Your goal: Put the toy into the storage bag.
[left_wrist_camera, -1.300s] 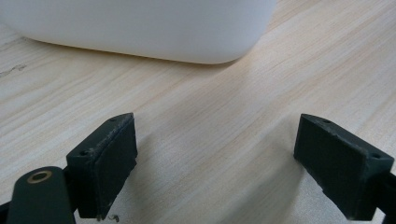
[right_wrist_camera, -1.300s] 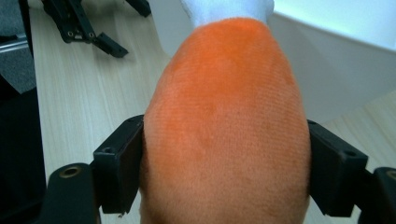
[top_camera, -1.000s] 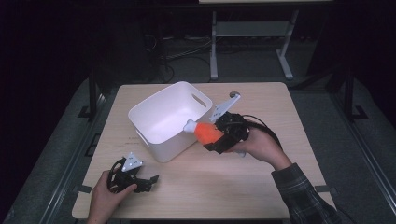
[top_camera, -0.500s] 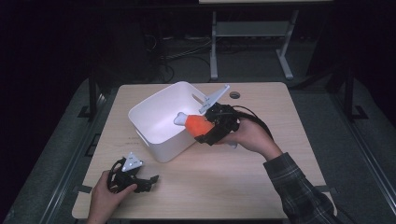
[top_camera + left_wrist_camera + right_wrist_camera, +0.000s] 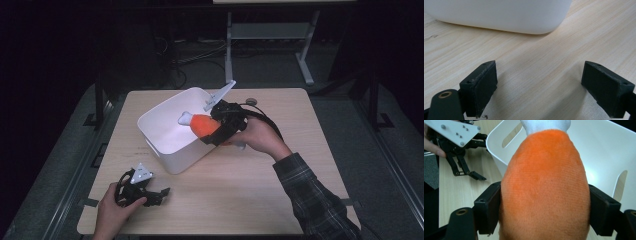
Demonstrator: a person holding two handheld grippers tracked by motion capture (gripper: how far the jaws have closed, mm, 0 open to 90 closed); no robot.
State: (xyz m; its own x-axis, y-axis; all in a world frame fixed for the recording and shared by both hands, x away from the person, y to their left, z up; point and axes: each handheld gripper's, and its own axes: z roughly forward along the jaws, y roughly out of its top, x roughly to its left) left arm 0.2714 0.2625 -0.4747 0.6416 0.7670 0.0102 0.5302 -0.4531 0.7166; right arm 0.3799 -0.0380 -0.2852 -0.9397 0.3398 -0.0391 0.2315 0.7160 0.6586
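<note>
My right gripper (image 5: pixel 209 131) is shut on an orange plush drumstick (image 5: pixel 201 123) with a white tip and holds it over the right rim of the white bin (image 5: pixel 167 145). In the right gripper view the drumstick (image 5: pixel 544 187) bulges between both pads, its white end pointing into the bin (image 5: pixel 606 147). My left gripper (image 5: pixel 161 192) rests on the table near the front left, open with bare wood between its jaws (image 5: pixel 539 85); the bin's outer wall (image 5: pixel 499 15) lies just ahead of it.
The light wooden table (image 5: pixel 260 190) has bare room at the front and right. A small dark round thing (image 5: pixel 251 102) lies near the far edge. Beyond the table, a dark floor with cables and a metal stand (image 5: pixel 270 35).
My right hand has carried the drumstick left and up, from beside the bin's right wall to over its rim. The left gripper has stayed put.
</note>
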